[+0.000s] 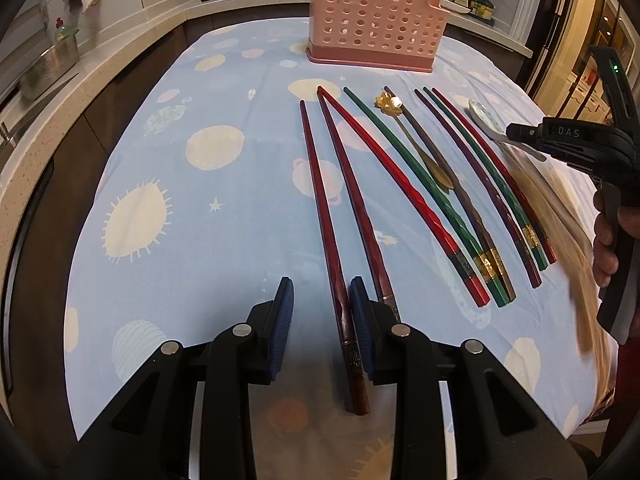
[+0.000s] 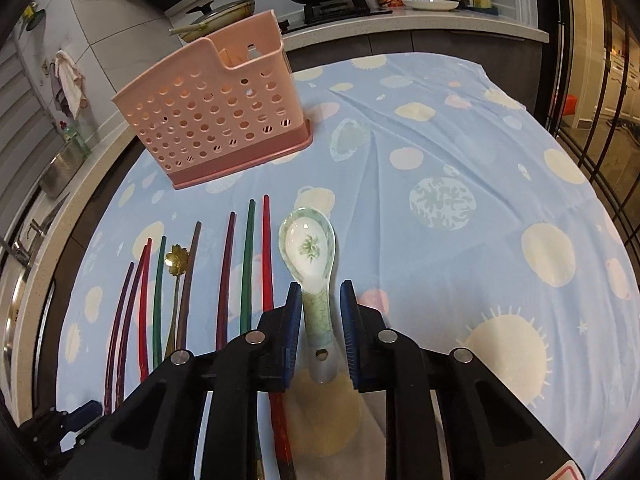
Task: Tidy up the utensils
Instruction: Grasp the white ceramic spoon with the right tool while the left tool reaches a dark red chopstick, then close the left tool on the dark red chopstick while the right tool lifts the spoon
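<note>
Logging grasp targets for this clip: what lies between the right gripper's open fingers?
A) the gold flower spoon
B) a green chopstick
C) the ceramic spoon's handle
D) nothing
C: in the right wrist view the ceramic spoon has its handle between the open fingers of the right gripper, not yet clamped.

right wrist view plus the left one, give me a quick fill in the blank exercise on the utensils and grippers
1. The right gripper is open around the handle of the ceramic ____.
2. The perforated utensil holder is ____ in colour.
3. The small gold spoon has a bowl shaped like a ____.
4. The left gripper is open over a dark red ____.

Missing words: spoon; pink; flower; chopstick
</note>
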A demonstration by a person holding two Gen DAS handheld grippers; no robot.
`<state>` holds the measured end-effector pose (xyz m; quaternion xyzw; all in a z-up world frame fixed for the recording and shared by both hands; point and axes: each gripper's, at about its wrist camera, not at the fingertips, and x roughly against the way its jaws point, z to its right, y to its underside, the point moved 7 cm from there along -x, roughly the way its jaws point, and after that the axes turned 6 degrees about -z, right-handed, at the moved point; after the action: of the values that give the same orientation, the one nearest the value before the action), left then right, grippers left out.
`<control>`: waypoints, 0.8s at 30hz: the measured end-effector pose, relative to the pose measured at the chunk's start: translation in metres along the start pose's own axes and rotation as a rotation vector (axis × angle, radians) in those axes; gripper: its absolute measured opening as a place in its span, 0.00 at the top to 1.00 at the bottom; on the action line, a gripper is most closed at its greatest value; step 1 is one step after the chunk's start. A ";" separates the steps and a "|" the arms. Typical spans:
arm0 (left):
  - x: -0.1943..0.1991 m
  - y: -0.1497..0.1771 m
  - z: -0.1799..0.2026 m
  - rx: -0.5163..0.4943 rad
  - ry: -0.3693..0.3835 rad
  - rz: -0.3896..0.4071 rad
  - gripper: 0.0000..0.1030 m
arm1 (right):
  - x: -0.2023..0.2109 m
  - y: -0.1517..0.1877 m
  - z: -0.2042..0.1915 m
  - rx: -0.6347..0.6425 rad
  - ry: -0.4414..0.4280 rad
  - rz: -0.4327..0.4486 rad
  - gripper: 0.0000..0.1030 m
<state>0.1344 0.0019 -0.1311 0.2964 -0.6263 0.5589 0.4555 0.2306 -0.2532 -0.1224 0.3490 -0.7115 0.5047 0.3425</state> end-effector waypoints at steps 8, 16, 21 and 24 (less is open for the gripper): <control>-0.001 0.000 0.000 0.001 0.009 0.002 0.71 | -0.011 0.014 0.003 -0.011 -0.012 -0.011 0.90; 0.004 0.005 -0.003 0.036 0.108 -0.013 0.90 | 0.009 0.037 0.002 -0.007 -0.011 -0.001 0.92; 0.011 0.018 -0.003 0.044 0.140 -0.011 0.93 | 0.041 0.061 0.000 0.024 0.026 0.029 0.92; 0.015 0.026 -0.002 0.045 0.148 -0.009 0.93 | 0.055 0.075 -0.001 0.024 0.025 0.035 0.92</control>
<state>0.1064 0.0114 -0.1290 0.2674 -0.5768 0.5912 0.4963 0.1388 -0.2421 -0.1121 0.3342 -0.7069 0.5236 0.3383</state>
